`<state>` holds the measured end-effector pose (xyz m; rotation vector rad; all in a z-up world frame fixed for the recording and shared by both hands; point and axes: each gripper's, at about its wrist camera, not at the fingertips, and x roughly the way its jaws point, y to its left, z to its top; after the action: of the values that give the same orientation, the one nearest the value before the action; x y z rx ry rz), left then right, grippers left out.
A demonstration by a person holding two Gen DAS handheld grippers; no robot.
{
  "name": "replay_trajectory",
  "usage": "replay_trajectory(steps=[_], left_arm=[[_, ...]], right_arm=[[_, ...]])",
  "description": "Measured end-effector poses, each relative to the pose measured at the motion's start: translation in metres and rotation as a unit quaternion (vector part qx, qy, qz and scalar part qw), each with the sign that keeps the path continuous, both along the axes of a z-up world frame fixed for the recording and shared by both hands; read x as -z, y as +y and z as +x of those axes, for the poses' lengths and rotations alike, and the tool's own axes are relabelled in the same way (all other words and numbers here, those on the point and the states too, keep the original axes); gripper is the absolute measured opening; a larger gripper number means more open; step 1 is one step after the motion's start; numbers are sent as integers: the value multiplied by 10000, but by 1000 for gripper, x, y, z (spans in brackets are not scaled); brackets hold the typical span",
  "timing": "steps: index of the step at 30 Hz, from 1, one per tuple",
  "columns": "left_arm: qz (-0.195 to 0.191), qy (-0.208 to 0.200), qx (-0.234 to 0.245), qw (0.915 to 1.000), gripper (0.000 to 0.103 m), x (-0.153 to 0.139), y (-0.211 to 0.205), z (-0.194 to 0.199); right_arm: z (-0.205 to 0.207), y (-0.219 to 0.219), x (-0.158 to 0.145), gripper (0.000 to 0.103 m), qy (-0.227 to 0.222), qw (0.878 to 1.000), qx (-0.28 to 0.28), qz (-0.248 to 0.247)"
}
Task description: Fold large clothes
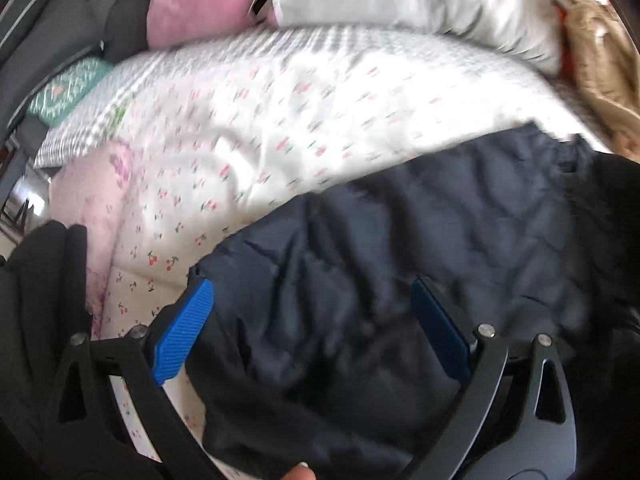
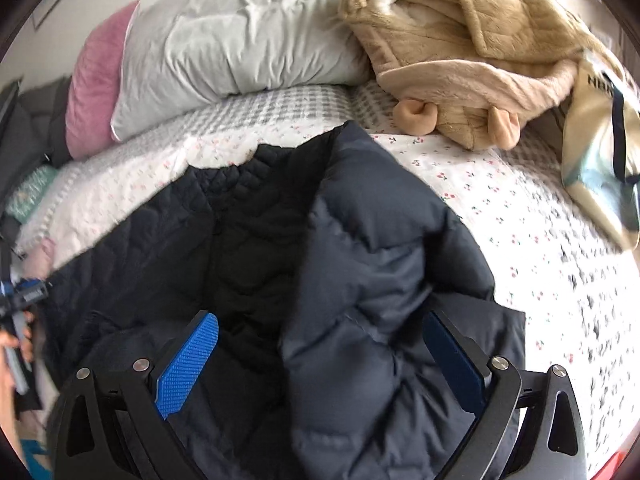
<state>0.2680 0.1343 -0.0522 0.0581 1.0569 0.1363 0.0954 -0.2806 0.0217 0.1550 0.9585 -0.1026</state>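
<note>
A large dark navy puffer jacket (image 2: 360, 260) lies on the cherry-print bedsheet (image 2: 520, 208), with its quilted black lining (image 2: 248, 240) showing and one front panel folded over. In the left wrist view the jacket (image 1: 400, 280) fills the lower right. My left gripper (image 1: 312, 300) is open over the jacket's edge, blue pads (image 1: 184, 332) wide apart, holding nothing. My right gripper (image 2: 320, 336) is open just above the jacket's near part, pads (image 2: 188, 364) on either side of the fabric. The left gripper also shows at the far left edge of the right wrist view (image 2: 24, 292).
A white pillow (image 2: 240, 40) and pink pillow (image 2: 96, 80) lie at the bed's head. A tan fleece robe (image 2: 460, 40) is heaped at the back right, a printed bag (image 2: 600, 160) beside it. A pink blanket (image 1: 92, 208) lies at the bed's left edge.
</note>
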Motion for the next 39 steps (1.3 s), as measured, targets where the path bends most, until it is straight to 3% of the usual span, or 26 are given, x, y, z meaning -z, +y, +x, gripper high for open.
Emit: replay_trajectory(steps=[3, 5, 6, 7, 8, 10, 12, 14, 17, 19, 22, 25, 27, 29, 30, 31, 32, 34, 39], left_arm=[[246, 578, -419, 9971, 92, 35, 21, 14], [301, 865, -485, 9946, 70, 53, 29, 15], [317, 857, -510, 9945, 66, 56, 31, 12], [321, 787, -546, 9949, 49, 54, 32, 9], [340, 712, -612, 9950, 19, 51, 35, 5], [237, 538, -745, 9955, 7, 39, 43, -2], [55, 321, -842, 9959, 5, 23, 52, -6], [136, 23, -931, 9956, 3, 2, 58, -7], [825, -588, -1141, 9883, 2, -38, 69, -5], [962, -834, -1242, 9841, 2, -61, 82, 2], [642, -893, -1252, 9860, 3, -79, 103, 19], [982, -809, -1083, 9859, 3, -77, 102, 30], [1126, -551, -983, 9872, 8, -67, 99, 35], [1096, -147, -964, 9892, 32, -51, 101, 40], [1030, -137, -872, 9908, 41, -47, 101, 40], [891, -184, -664, 9936, 60, -43, 99, 39], [662, -252, -323, 9970, 71, -39, 94, 38], [363, -263, 180, 9988, 77, -27, 82, 42], [-379, 178, 519, 9978, 79, 14, 63, 75]], right_arm=[[12, 5, 18, 92, 121, 9993, 120, -326], [15, 2, 28, 61, 212, 9989, 169, -379], [16, -1, 32, 53, 235, 9987, 203, -395], [16, -5, 34, 38, 234, 9984, 237, -461], [14, -8, 33, 21, 177, 9978, 263, -584], [10, -12, 25, 13, 0, 9957, 306, -874], [3, -19, 7, 10, -268, 9934, 384, -1050], [-1, -27, -13, 8, -437, 9901, 446, -1253], [2, -48, -41, 7, -574, 9857, 633, -1454], [8, -67, -55, 7, -613, 9829, 808, -1536], [22, -100, -68, 6, -580, 9783, 1126, -1639], [42, -133, -65, 6, -355, 9650, 1542, -2089], [50, -162, -55, 6, -117, 9642, 1861, -1888], [53, -185, -38, 6, 118, 9677, 2005, -1526], [55, -192, -30, 6, 171, 9695, 2005, -1402], [53, -195, -26, 7, 153, 9712, 1984, -1313], [53, -197, -20, 8, 105, 9740, 1932, -1181], [54, -196, -12, 14, 35, 9797, 1781, -917], [62, -190, 0, 19, 110, 9829, 1702, -688]])
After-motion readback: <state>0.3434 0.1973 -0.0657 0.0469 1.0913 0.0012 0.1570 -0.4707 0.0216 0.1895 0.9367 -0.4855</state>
